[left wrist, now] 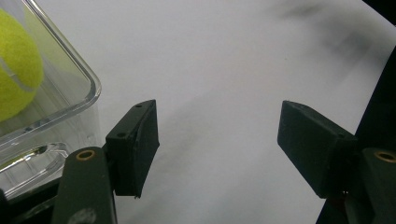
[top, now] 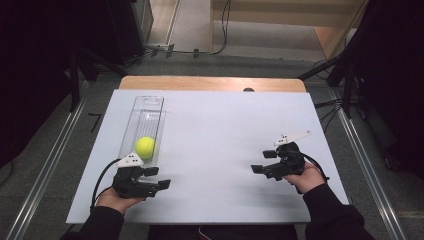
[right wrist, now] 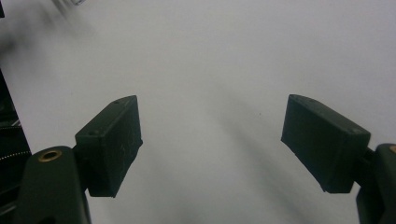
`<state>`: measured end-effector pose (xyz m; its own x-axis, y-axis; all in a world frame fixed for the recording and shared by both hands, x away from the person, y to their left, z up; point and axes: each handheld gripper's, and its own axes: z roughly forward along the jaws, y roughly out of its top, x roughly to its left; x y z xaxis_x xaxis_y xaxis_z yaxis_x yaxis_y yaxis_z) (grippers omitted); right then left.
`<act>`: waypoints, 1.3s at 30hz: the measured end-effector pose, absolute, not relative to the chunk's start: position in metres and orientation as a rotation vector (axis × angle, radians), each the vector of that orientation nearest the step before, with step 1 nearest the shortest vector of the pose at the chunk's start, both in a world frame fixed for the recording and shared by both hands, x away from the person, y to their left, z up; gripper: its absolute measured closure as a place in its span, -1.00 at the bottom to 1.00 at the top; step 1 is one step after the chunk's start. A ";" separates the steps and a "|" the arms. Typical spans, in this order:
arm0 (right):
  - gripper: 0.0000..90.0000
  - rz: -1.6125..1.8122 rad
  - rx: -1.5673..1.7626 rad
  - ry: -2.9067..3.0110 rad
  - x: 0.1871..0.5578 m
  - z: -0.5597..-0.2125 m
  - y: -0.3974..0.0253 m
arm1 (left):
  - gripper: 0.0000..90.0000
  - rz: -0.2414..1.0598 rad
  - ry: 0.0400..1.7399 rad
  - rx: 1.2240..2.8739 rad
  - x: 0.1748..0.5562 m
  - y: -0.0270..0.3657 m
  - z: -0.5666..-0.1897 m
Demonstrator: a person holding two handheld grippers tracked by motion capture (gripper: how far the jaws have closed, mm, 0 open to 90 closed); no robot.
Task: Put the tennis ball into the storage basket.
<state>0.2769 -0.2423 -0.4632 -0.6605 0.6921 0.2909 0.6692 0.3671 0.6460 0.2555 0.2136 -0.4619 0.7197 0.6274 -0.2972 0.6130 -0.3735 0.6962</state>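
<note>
A yellow-green tennis ball (top: pixel 145 146) lies at the near end of a long clear plastic tray (top: pixel 148 106) on the left of the white table. My left gripper (top: pixel 157 178) rests just below that tray's near end, open and holding nothing. In the left gripper view the ball (left wrist: pixel 16 65) sits behind the tray's rounded corner (left wrist: pixel 91 86), left of the left gripper (left wrist: pixel 217 147). My right gripper (top: pixel 264 161) stands open at the table's right side, jaws pointing left, nothing between them. The right gripper (right wrist: pixel 210 144) looks onto bare white table.
The white tabletop (top: pixel 215 130) spans between the two grippers. A wooden edge (top: pixel 210 83) runs along its far side. Metal rails (top: pixel 367 165) flank the table, with dark stands and cables on the floor behind.
</note>
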 end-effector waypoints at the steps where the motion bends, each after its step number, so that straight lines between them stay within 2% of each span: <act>1: -0.60 1.191 1.282 2.571 0.276 -0.463 -0.243 | -0.33 0.022 0.938 2.081 0.256 0.214 -0.462; 39: -0.60 1.178 1.361 2.519 0.242 -0.476 -0.278 | -0.33 0.022 0.939 2.082 0.255 0.214 -0.462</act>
<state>0.2423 -0.2776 -0.4756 -0.6127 0.7322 0.2976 0.6978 0.3244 0.6387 0.2553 0.2137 -0.4618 0.7203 0.6272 -0.2963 0.6124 -0.3744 0.6963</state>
